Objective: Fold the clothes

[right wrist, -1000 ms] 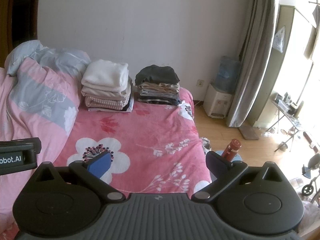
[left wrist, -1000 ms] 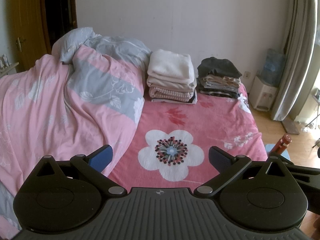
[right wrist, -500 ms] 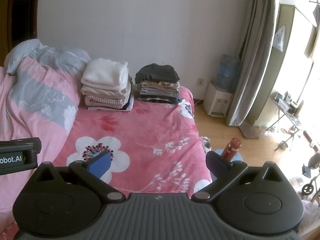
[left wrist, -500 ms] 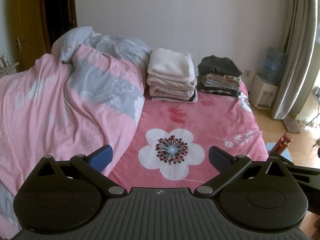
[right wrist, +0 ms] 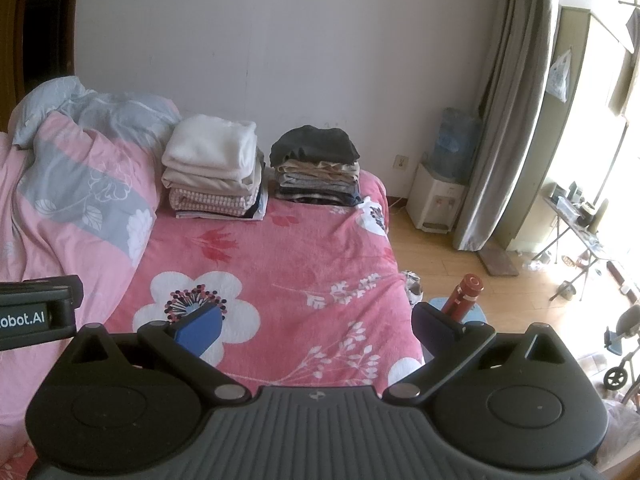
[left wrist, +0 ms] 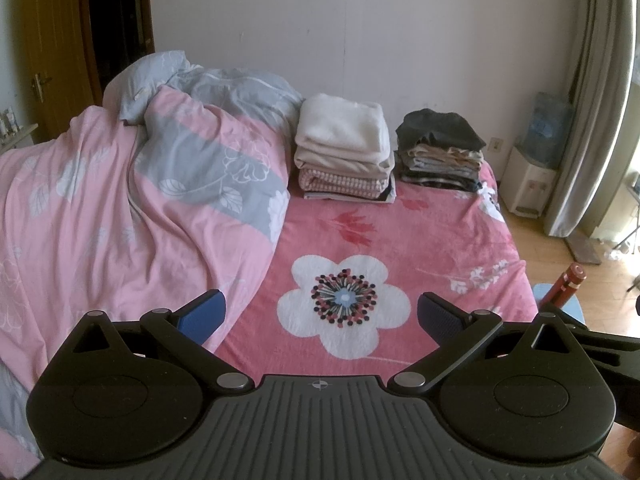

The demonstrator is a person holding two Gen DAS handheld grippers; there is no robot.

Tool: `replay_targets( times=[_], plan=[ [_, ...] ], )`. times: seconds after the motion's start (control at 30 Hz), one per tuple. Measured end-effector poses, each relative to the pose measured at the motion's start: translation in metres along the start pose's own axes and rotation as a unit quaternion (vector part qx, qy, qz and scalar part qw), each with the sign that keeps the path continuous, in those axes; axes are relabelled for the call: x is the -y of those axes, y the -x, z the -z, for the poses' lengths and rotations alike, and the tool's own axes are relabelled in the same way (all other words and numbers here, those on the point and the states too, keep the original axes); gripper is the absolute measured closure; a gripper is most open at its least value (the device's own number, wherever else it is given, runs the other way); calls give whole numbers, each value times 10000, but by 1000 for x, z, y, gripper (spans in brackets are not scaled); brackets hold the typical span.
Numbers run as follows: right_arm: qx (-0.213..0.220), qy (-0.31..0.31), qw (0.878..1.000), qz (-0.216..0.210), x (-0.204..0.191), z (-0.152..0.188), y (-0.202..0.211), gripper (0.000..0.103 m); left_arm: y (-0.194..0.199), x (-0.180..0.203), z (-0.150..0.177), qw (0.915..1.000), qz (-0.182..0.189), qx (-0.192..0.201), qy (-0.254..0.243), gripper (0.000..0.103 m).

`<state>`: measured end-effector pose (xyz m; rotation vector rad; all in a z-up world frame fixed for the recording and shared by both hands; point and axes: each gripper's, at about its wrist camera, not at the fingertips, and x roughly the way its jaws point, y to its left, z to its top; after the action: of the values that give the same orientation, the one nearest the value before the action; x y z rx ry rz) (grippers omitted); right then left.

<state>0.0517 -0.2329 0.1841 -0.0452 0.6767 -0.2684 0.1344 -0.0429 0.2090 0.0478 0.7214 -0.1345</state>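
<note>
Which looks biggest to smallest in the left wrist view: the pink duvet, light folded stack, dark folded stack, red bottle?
1. pink duvet, by far the largest.
2. light folded stack.
3. dark folded stack, a little smaller, at a similar distance.
4. red bottle, smallest as seen, though partly hidden behind the gripper.

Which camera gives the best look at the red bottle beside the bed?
The right wrist view: the red bottle shows its cap and upper body, though the right finger hides its base. The left wrist view catches only its top near the frame edge.
</note>
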Motion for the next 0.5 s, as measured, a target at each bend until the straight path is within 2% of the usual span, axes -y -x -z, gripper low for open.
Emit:
replay_targets(
  times=[0.5],
  plan=[
    [-35, -2, 10000, 9, -2, 1, -2, 0, -2, 2, 1, 10000, -2, -29, -3, 0]
  ],
)
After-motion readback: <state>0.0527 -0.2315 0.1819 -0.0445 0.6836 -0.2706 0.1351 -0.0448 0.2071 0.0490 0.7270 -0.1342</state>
